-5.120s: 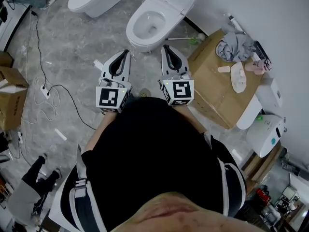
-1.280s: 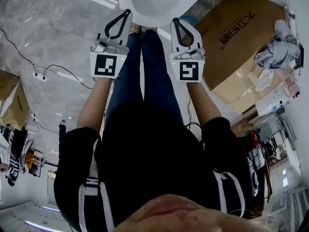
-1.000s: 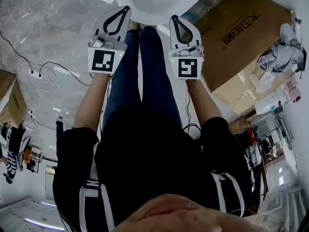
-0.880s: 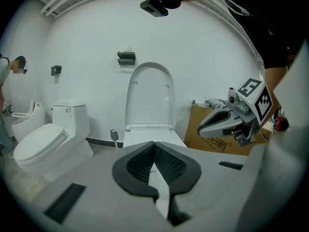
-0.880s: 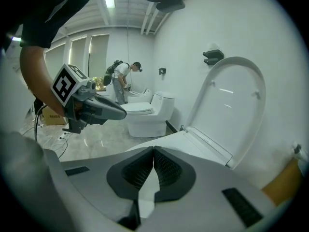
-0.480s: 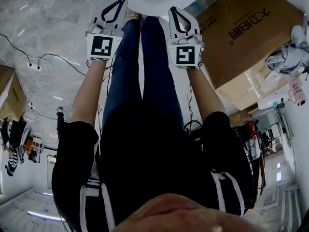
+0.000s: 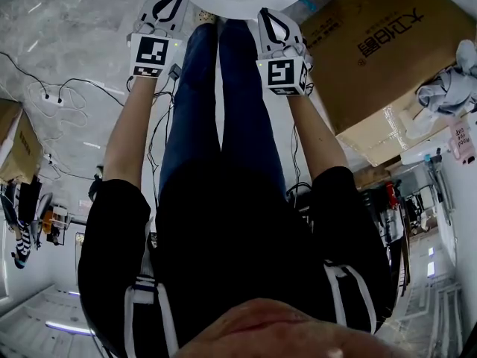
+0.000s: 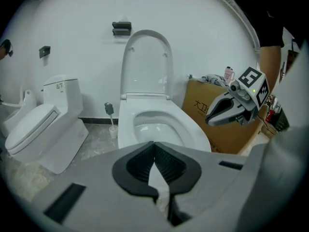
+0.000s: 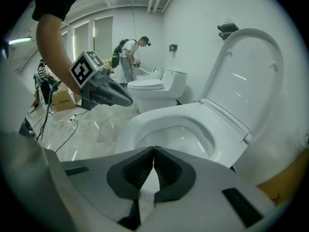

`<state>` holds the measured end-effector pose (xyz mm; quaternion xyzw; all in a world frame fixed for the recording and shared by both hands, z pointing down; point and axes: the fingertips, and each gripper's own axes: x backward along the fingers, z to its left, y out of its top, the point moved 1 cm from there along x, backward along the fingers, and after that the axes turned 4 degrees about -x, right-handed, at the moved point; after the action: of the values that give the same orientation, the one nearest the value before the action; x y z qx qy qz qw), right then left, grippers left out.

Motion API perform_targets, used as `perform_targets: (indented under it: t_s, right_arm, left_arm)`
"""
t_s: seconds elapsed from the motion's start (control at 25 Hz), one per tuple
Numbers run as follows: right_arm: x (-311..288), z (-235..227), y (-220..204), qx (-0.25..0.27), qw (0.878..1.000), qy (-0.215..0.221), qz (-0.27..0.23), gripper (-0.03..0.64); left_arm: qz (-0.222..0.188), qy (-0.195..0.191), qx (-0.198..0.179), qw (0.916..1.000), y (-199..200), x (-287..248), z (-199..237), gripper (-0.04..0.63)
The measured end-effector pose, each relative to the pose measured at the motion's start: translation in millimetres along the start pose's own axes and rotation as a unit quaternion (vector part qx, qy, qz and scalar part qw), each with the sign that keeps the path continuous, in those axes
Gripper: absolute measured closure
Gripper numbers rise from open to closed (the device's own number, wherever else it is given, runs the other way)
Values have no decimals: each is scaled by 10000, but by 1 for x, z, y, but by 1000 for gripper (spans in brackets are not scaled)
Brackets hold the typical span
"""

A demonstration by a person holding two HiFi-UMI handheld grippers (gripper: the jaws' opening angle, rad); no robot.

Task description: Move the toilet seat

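White wall (image 8: 82,57) behind. The seat (image 8: 195,129) lies flat, ahead of and below left gripper (image 8: 154,146) and right gripper (image 9: 153,151), equally near. The 2 are closed, empty.

The bowl (image 8: 157,124) is faced from the front, and open air is kept between its rim and the shut left tongs (image 8: 154,146) and right tongs (image 9: 153,151). The way over the back is blocked by the raised lid (image 8: 146,62), stood up close to the wall (image 8: 203,33). On the right, a cardboard box (image 7: 380,51) is set just beside the bowl (only a narrow gap remains). On the left, bare floor (image 8: 91,140) is open as far as a brush (image 8: 111,120) and a second toilet (image 8: 43,124); cables (image 7: 46,95) are strewn further out.
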<state>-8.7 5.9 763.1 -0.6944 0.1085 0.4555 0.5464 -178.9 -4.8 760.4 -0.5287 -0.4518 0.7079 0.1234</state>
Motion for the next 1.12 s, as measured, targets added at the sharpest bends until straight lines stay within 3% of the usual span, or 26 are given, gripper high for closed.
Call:
perform_targets:
  t_s: [0.6,0.68,0.72,0.8,0.92,1.12]
  right_arm:
    - [-14,23,-39,-175,9979,114,616,589]
    - [-16,27,-45,-104,9973,155,715,588]
    - [-17,29,-47,-46,9970,170,759,574]
    - [-19,33,-51,121,9961,207,854,472]
    - [-24,40,-58,507,9929,277,1040,417]
    - [-32,47,-72,1075,9837,232,1425,356]
  left_arm:
    - [836,-737,-622,9918,-59,-12,-25,584]
    - [933,-803,-738,9896,-63,-14,-25,543]
    - [988,-849,-847,9879,-65,-15,-26,485]
    - [1095,-965,-1125,9829,-69,-17,-27,463]
    - [1261,-1136,-1705,9706,-73,-20,-28,412]
    - [1500,-1423,-2724,9397,-80,-25,-35,348]
